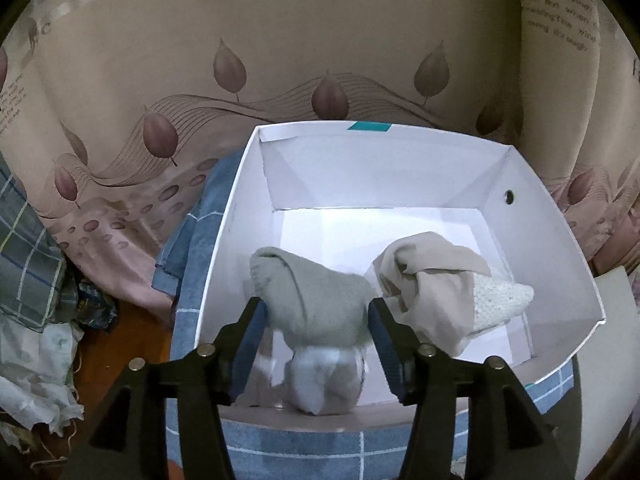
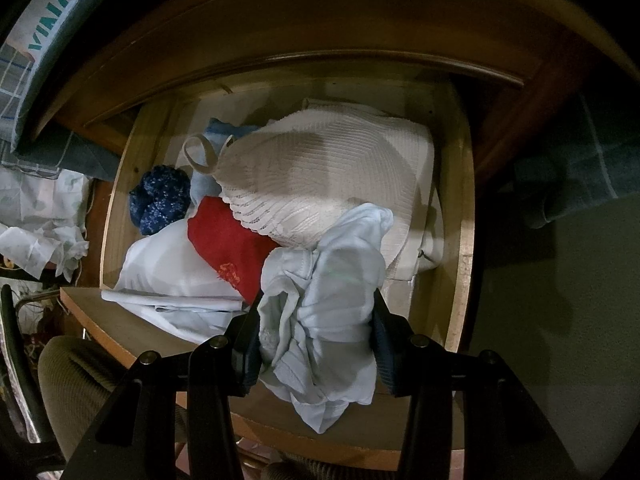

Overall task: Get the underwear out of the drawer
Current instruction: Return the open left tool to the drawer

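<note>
**One garment over the white box, another gripped above the drawer**

A leaf-patterned curtain (image 1: 160,92) with printed lettering hangs behind a bed covered in a blue checked sheet (image 1: 304,452), and on that sheet stands an open white cardboard box (image 1: 224,248). A wooden drawer (image 2: 460,208) is pulled out from dark wooden furniture, full of folded cloth.

In the right wrist view, a pale blue piece of underwear (image 2: 332,292) hangs bunched between the fingers of the right gripper (image 2: 316,340). Both pads press into the cloth, so the gripper is closed narrowly on it, above the front edge of the drawer. Behind it in the drawer lie a red cloth (image 2: 228,244), a white knitted garment (image 2: 320,172), a dark blue speckled bundle (image 2: 160,200) and white folded fabric (image 2: 160,272).

In the left wrist view, a grey-green piece of underwear (image 1: 316,304) sits between the fingers of the left gripper (image 1: 316,344), over the near part of the box, with a pale rounded part (image 1: 324,380) below it. The gripper stands about half open; its pads lie right at the cloth's sides, and I cannot tell whether they still press it. To the right in the box lies a beige garment (image 1: 432,280) over a white knitted piece (image 1: 500,296).
</note>
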Tool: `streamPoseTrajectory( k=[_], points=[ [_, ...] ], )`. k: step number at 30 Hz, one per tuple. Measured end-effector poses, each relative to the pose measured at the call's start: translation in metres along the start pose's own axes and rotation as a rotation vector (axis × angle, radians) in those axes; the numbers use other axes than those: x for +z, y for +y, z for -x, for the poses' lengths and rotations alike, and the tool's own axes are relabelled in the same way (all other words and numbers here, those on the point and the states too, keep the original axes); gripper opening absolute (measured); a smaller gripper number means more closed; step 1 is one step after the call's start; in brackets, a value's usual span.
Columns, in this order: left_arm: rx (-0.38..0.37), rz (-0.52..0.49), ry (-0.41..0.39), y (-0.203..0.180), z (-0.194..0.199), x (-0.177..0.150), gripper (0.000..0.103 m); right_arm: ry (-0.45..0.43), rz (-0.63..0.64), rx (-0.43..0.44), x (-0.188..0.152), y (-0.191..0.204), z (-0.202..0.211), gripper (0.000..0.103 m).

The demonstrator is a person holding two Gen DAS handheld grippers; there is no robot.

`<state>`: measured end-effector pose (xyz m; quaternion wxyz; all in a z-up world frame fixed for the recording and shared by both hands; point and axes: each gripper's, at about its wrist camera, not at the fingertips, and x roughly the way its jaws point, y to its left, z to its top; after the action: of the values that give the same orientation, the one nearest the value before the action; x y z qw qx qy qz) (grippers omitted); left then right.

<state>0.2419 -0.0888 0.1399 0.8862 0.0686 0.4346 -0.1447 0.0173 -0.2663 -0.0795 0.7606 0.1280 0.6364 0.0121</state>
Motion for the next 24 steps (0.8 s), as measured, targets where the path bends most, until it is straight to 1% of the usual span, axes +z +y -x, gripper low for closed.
streamPoseTrajectory(
  k=[2,5,11,14,18,21,24],
  points=[
    [-0.026,0.005,-0.008,0.001,0.004,0.0,0.058,0.001,0.002,-0.001,0.0,0.0,0.0,0.043],
    [-0.053,0.007,-0.023,0.001,0.013,0.0,0.063,0.002,0.003,-0.003,0.0,0.0,0.0,0.043],
    [-0.06,-0.003,-0.064,0.0,0.035,-0.006,0.064,0.002,0.003,-0.004,0.0,-0.001,0.0,0.043],
    [-0.048,-0.002,-0.084,0.001,0.047,-0.013,0.064,0.0,0.004,-0.011,0.0,-0.001,0.0,0.043],
    [-0.003,-0.008,-0.13,0.006,0.066,-0.029,0.064,-0.003,0.006,-0.02,-0.001,0.001,-0.001,0.043],
    [0.03,-0.016,-0.148,0.01,0.077,-0.047,0.064,-0.005,0.007,-0.025,-0.001,0.001,-0.001,0.043],
    [0.058,-0.022,-0.148,0.014,0.083,-0.071,0.064,-0.006,0.004,-0.025,-0.001,0.001,-0.001,0.043]
  ],
)
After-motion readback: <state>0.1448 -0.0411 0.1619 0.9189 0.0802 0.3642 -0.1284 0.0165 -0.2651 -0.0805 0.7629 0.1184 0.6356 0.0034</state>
